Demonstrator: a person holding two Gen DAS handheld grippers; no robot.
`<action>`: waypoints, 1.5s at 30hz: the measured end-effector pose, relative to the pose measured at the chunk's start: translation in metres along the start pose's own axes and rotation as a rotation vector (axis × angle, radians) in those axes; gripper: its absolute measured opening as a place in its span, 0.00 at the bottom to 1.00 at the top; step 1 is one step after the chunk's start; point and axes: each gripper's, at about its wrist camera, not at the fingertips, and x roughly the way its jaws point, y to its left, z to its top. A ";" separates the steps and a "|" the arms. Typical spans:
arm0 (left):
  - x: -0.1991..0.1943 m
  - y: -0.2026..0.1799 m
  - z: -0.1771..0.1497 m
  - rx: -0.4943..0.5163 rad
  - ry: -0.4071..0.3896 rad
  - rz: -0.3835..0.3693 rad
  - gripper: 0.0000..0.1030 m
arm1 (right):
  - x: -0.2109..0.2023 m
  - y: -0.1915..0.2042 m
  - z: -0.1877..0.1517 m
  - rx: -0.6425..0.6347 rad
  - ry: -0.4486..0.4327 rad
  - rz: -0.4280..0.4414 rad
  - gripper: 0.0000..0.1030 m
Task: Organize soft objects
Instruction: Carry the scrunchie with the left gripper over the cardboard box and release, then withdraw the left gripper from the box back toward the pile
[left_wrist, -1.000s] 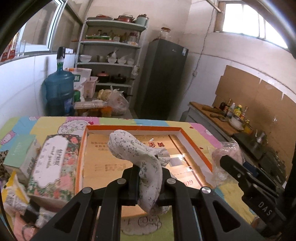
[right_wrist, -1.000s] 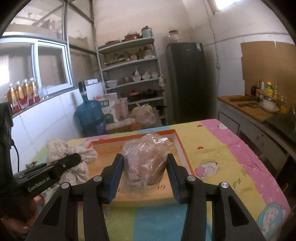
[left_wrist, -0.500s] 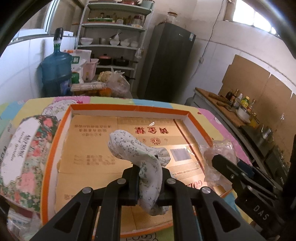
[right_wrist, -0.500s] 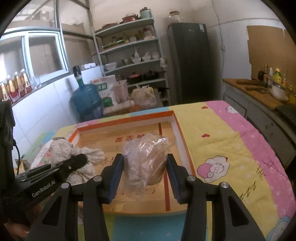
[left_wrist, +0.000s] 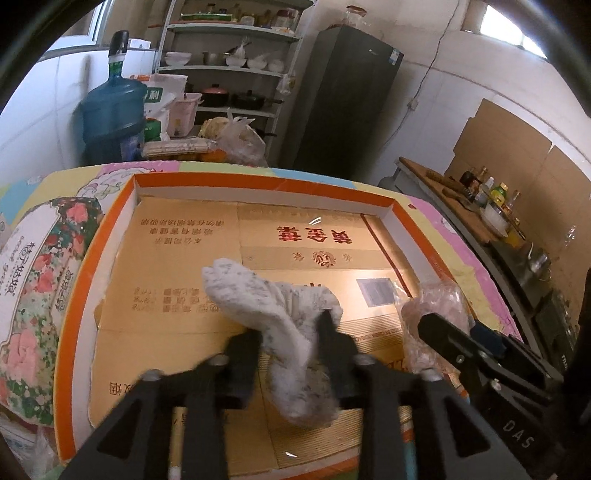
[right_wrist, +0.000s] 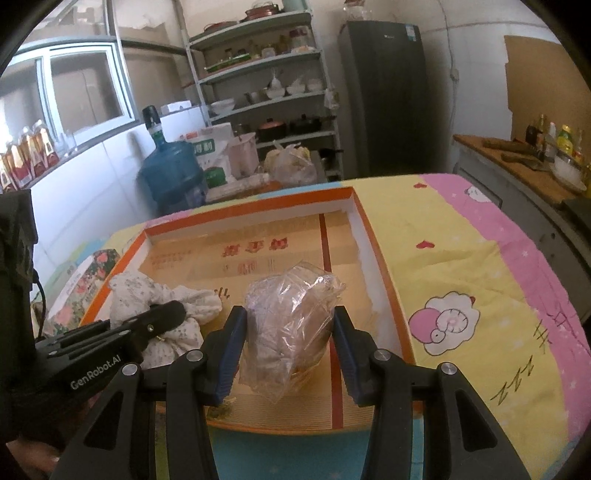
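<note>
Two grippers hang over the near half of the orange-rimmed box (right_wrist: 373, 254). "GenRobot.AI" reads on the left gripper (left_wrist: 290, 332), "DAS" on the right gripper (right_wrist: 288, 325). The left one clenches a speckled white cloth (left_wrist: 273, 310); the right one squeezes a clear plastic bag (right_wrist: 291, 325). A second ago both were short of the box; now cloth and bag sit low above its cardboard floor, printed with red characters. Bare floor lies beyond them up to the far wall. A floral tissue pack (left_wrist: 33, 280) lies against the box's left rim. The blue water jug (left_wrist: 110, 118) stands behind the table.
</note>
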 end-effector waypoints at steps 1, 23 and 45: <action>0.000 0.000 0.000 -0.004 0.003 0.002 0.46 | 0.001 0.000 0.000 0.002 0.005 0.000 0.48; -0.043 0.002 0.001 0.009 -0.108 0.060 0.71 | -0.011 -0.001 -0.001 0.018 -0.035 -0.024 0.63; -0.102 0.000 -0.013 0.090 -0.196 0.080 0.71 | -0.062 0.031 -0.009 -0.011 -0.108 -0.053 0.63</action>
